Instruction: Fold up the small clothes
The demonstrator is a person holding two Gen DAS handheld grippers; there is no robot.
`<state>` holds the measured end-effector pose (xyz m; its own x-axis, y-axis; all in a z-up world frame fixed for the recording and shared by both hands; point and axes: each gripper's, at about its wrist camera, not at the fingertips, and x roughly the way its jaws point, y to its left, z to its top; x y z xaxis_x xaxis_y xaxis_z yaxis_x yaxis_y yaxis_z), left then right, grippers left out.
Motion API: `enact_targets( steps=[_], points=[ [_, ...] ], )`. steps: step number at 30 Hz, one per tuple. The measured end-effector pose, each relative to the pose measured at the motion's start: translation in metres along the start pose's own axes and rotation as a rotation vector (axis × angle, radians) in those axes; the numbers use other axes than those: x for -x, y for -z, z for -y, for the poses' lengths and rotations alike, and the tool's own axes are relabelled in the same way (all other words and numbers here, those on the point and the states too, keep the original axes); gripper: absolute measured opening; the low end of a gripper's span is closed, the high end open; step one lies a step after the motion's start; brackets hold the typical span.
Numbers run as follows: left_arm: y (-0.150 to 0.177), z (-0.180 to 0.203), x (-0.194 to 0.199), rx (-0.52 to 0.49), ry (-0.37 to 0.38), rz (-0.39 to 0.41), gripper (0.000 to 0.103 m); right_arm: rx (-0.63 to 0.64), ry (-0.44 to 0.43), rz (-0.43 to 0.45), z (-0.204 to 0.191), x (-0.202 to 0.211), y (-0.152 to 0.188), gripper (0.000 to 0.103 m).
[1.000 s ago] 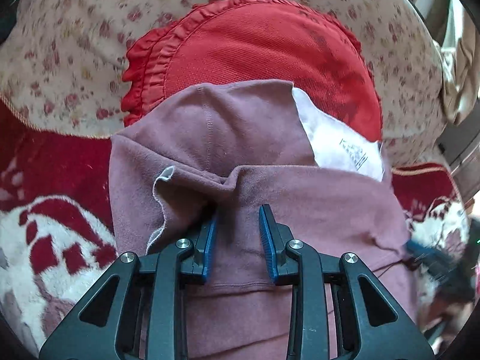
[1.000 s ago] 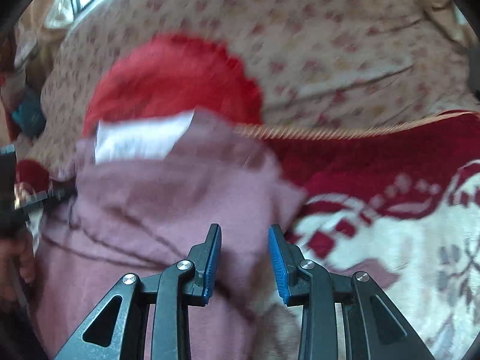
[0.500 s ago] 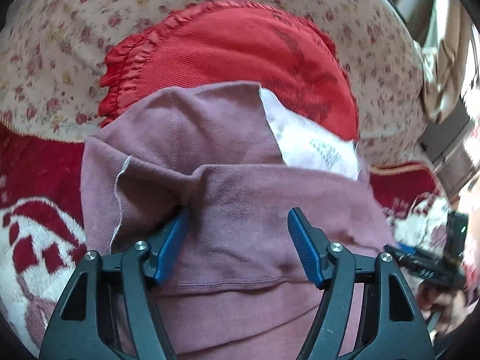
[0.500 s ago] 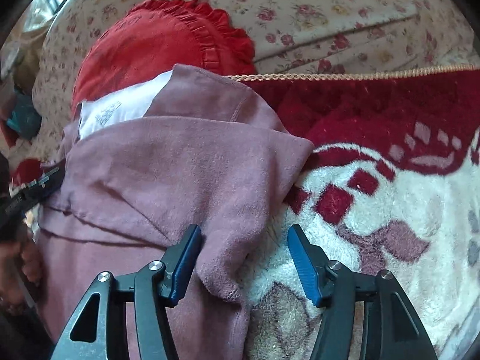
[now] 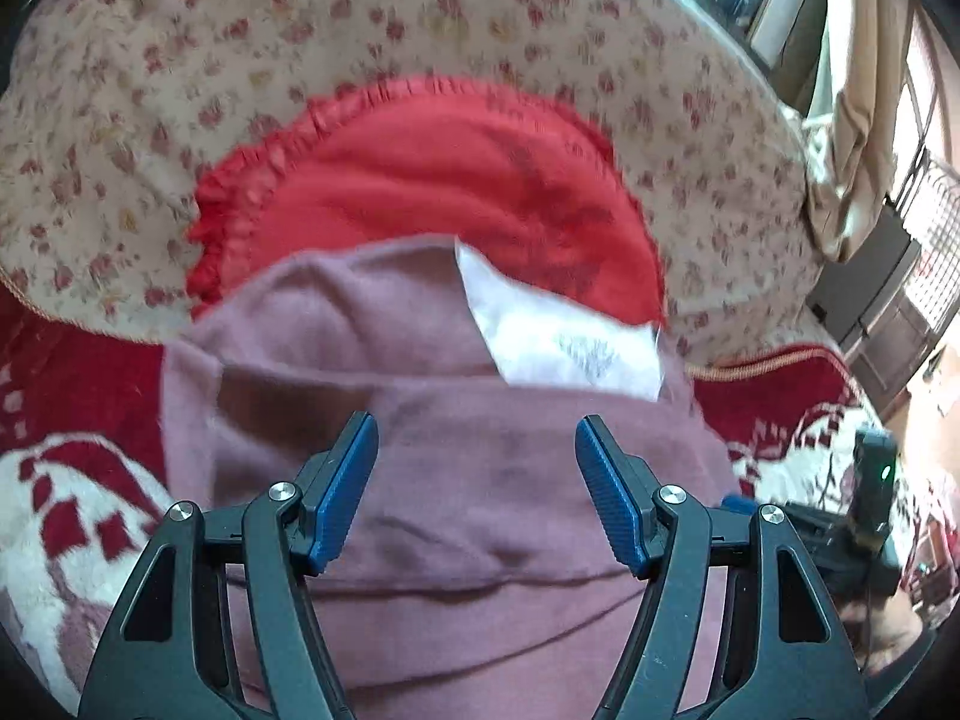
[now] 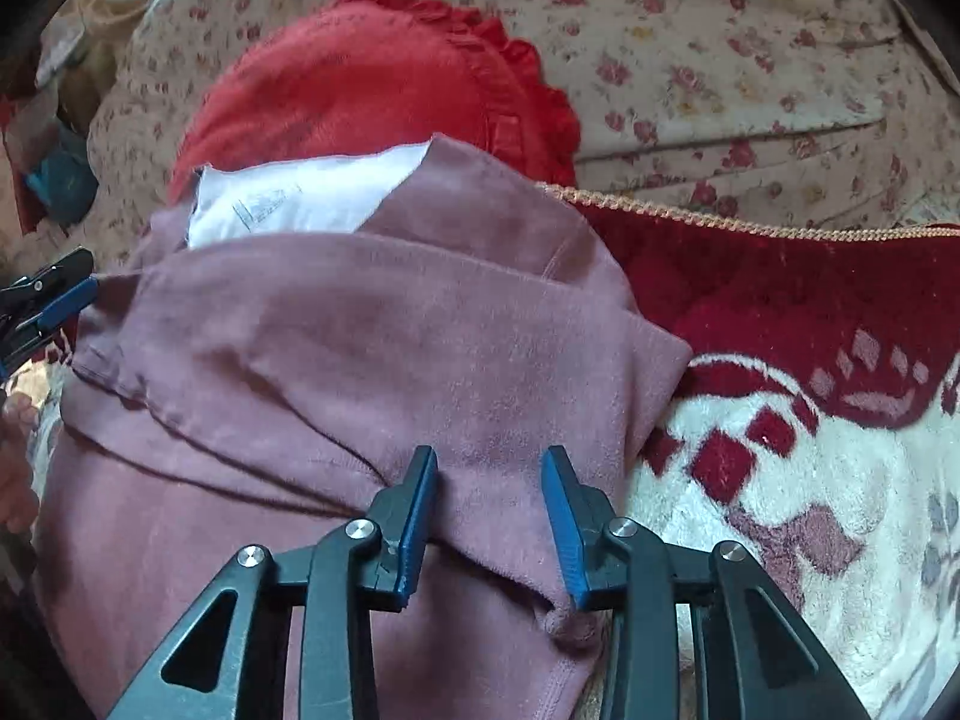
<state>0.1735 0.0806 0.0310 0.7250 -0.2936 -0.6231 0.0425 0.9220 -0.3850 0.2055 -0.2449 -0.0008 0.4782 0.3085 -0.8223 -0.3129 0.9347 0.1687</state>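
A mauve fleece garment (image 5: 468, 420) lies folded over on a red-and-white blanket, with a white patch (image 5: 558, 336) showing at its far edge. Behind it is a red frilled garment (image 5: 420, 180). My left gripper (image 5: 476, 426) hovers open just above the mauve cloth and holds nothing. In the right wrist view the same mauve garment (image 6: 360, 348) fills the left half. My right gripper (image 6: 487, 462) is closing, and the garment's right-hand fold lies between its jaws without being pinched. The left gripper's tip (image 6: 60, 294) shows at the garment's left edge.
A floral sheet (image 5: 540, 30) covers the far side, edged by a gold cord (image 6: 750, 228). The plush red-and-white blanket (image 6: 810, 480) spreads to the right. A window, curtain and dark furniture (image 5: 870, 276) stand at the far right. Clutter (image 6: 60, 180) sits far left.
The left jaws opened wide, let go of the mauve fold and drew up and back. The right jaws spread, moved onto the garment's right edge, then narrowed around it.
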Motion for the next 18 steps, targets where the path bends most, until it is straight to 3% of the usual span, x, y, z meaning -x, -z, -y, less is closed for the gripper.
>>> enact_targets(
  steps=[4, 11, 15, 18],
  points=[
    [0.016, -0.006, -0.034, 0.046, 0.001, -0.186, 0.068, -0.052, -0.033, 0.000, 0.006, 0.000, 0.000, 0.043],
    [0.021, 0.002, -0.034, 0.014, -0.003, -0.166, 0.076, -0.118, -0.087, 0.033, 0.013, 0.007, -0.011, 0.047],
    [0.021, 0.005, -0.038, -0.007, -0.007, -0.190, 0.079, -0.112, 0.027, 0.174, 0.017, 0.023, -0.031, 0.047],
    [0.020, 0.002, -0.036, 0.007, 0.011, -0.176, 0.079, -0.139, 0.010, 0.180, 0.019, 0.013, -0.042, 0.047]
  ],
)
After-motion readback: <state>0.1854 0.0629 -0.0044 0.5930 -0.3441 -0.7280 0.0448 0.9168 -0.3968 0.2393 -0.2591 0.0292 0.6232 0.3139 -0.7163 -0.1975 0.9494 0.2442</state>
